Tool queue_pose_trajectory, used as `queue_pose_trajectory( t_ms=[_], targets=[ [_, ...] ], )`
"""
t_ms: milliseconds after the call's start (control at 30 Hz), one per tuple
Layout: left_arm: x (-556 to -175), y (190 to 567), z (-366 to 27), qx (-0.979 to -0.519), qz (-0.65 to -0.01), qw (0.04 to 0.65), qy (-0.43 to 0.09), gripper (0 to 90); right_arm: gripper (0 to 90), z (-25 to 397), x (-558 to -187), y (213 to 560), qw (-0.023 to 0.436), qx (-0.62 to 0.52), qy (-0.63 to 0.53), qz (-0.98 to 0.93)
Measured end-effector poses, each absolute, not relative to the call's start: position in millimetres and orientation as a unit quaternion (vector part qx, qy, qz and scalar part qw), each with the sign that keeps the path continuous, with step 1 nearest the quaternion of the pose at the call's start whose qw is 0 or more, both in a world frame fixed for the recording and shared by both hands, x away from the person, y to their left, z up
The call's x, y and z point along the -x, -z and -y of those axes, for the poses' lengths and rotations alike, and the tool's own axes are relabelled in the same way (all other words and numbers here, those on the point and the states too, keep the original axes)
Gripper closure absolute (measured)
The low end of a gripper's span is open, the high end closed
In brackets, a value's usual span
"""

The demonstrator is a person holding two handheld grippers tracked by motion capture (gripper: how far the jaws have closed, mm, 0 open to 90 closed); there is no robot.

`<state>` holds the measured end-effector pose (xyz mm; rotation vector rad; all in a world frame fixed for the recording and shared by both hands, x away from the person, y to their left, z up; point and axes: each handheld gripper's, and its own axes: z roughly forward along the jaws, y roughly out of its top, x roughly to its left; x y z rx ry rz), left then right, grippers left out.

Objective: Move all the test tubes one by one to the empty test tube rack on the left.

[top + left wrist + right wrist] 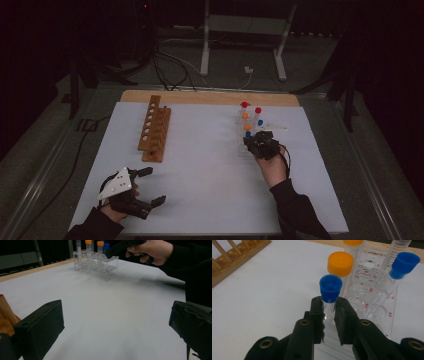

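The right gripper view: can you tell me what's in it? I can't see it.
The right hand-held gripper has its two black jaws closed around a clear tube with a blue cap, just below the cap. Behind it, a clear plastic rack holds orange-capped tubes and another blue-capped tube, and a wooden rack sits at the top left.

Wooden rack (154,129) on the table's (200,190) left, tube rack (96,263) at its right, left gripper (145,187) near front-left corner.
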<state>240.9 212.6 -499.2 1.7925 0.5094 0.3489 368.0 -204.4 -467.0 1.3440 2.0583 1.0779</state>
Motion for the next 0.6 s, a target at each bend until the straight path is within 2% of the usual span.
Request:
queue_pose_trajectory(
  t_ms=[600],
  targets=[
    [-240.8, 498.9, -212.5, -0.769, -0.218, 0.581, -0.151, 0.5, 76.6, 209.6, -342.2, 423.7, 0.29, -0.447, -0.434, -0.727]
  ],
)
